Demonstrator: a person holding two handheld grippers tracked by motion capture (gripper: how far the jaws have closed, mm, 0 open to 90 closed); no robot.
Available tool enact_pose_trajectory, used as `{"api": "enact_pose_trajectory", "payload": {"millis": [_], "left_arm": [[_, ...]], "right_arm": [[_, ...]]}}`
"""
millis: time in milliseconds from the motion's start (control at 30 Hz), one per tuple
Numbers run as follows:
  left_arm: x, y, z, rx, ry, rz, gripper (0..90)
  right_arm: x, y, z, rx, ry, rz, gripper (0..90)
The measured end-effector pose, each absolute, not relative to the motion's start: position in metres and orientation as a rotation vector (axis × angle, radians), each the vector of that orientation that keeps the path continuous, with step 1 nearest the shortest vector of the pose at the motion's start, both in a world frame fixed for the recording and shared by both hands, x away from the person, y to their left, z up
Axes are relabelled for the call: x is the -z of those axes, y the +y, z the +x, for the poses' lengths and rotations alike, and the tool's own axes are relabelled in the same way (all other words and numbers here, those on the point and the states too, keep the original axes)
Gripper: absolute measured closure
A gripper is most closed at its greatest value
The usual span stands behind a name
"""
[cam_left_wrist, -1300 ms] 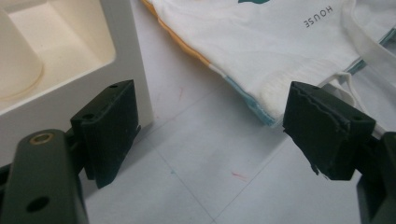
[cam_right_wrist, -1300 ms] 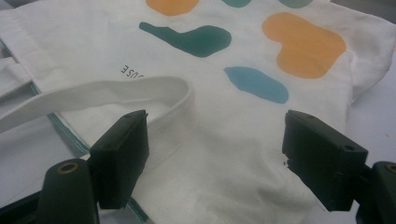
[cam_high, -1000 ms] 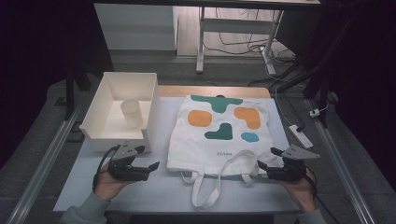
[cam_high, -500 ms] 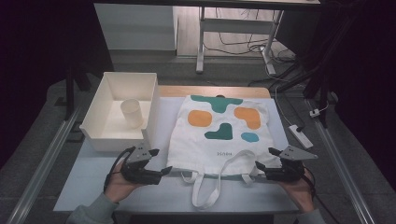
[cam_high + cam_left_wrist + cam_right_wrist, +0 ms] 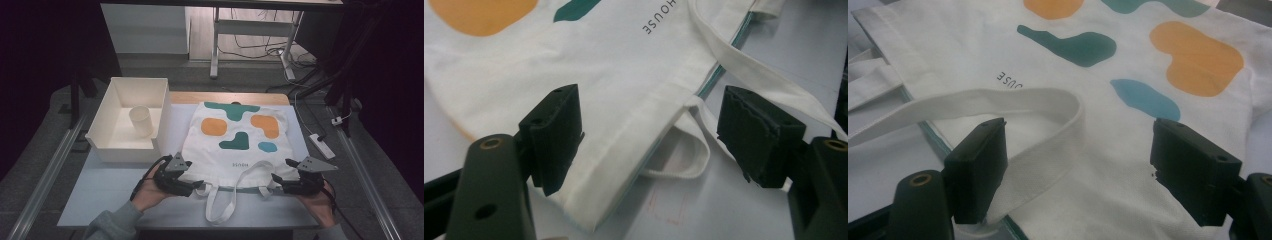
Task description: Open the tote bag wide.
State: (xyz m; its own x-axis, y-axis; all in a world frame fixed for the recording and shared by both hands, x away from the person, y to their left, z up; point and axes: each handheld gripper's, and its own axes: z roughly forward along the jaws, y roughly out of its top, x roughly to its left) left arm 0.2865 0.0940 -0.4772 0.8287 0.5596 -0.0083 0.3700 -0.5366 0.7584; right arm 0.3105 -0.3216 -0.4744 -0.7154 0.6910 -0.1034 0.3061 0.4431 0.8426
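Observation:
A white tote bag (image 5: 235, 135) with orange, teal and blue blotches lies flat on the table, its opening and two straps (image 5: 220, 205) toward the person. My left gripper (image 5: 199, 186) is at the bag's near left corner. In the left gripper view its jaws stand open (image 5: 649, 107) astride the hem (image 5: 624, 165), with a strap loop (image 5: 694, 150) between them. My right gripper (image 5: 274, 179) is at the near right corner. In the right gripper view it is open (image 5: 1080, 135) over the bag (image 5: 1108, 200) and one strap (image 5: 1013, 102).
A white bin (image 5: 125, 150) stands at the left of the table with a white cup (image 5: 141, 121) upright inside it. A white power strip (image 5: 321, 145) lies by the table's right edge. Bare grey tabletop (image 5: 100, 200) lies left of the left hand.
Both grippers have moved inward to the bag's near corners, the left one farther to the right. Both stay open. The bag has not moved.

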Motion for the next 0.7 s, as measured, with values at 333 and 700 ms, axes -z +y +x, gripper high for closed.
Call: {"api": "enact_pose_trajectory", "payload": {"millis": [333, 700], "left_arm": [[0.489, 0.062, 0.310, -0.264, 0.617, 2.300, 31.0], [0.505, 0.054, 0.318, -0.226, 0.598, 2.387, 37.6]], "right_arm": [[0.476, -0.320, 0.311, -1.194, 2.268, 0.842, 23.1], [0.478, -0.319, 0.310, -1.188, 2.280, 0.842, 23.1]]}}
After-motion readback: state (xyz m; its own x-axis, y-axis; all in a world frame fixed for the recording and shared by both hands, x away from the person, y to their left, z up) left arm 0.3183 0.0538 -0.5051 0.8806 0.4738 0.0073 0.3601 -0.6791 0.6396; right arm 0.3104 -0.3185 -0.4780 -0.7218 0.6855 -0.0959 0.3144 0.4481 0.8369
